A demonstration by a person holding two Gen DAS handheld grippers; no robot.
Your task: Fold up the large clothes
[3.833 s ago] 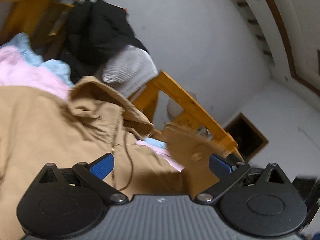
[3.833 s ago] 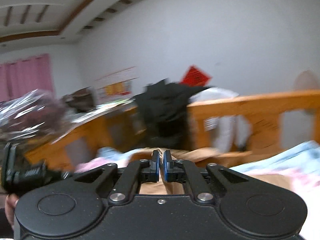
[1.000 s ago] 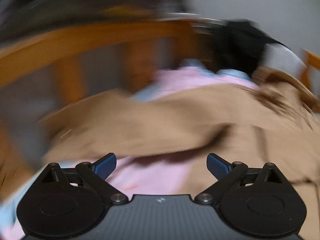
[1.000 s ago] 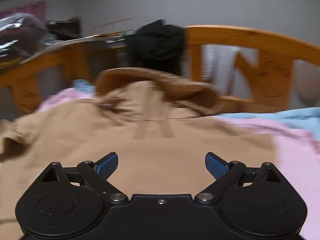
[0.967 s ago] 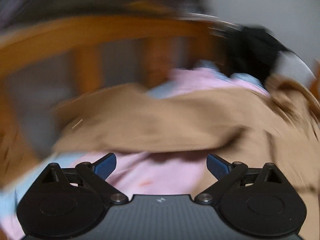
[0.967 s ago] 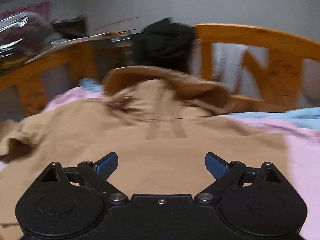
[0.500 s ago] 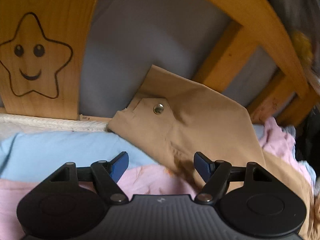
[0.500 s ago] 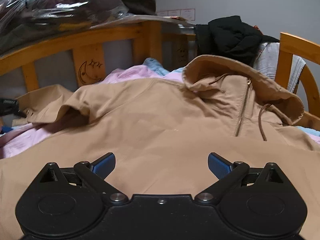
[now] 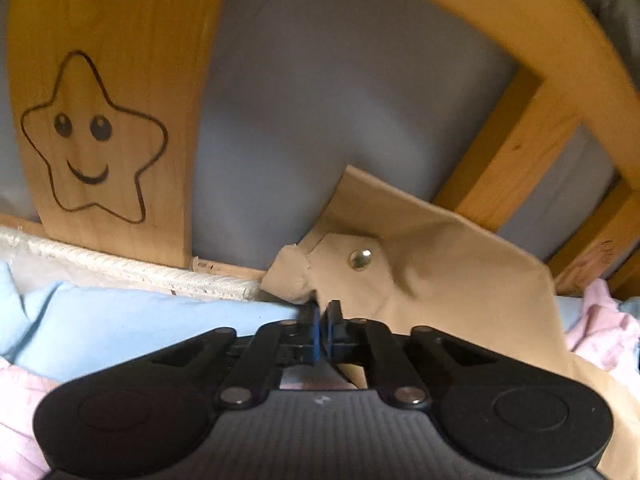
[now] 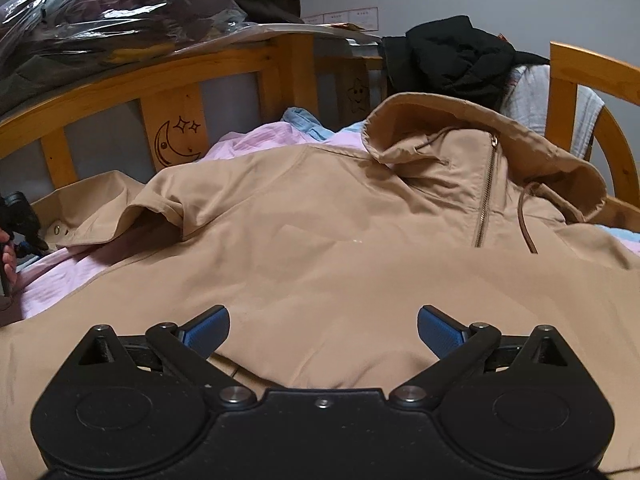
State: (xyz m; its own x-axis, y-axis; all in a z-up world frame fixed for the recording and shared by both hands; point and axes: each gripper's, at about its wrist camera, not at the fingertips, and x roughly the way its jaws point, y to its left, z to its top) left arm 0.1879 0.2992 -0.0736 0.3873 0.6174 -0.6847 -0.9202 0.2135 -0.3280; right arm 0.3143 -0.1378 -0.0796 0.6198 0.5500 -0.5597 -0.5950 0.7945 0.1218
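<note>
A tan hooded jacket lies spread front-up on the bed, hood toward the far rail. Its sleeve cuff, with a metal snap, lies against the wooden bed rail in the left wrist view. My left gripper is shut on the edge of that cuff. My right gripper is open and empty, just above the jacket's lower body. The left gripper also shows at the far left of the right wrist view, beside the cuff.
A wooden bed rail with a carved star stands right behind the cuff. Pink and blue bedding lies under the jacket. A black coat and a white garment hang on the far rail. Bagged clothes sit beyond the side rail.
My left gripper has closed on the sleeve cuff; half a second ago its jaws were open around it. My right gripper has stayed open and dropped slightly over the jacket.
</note>
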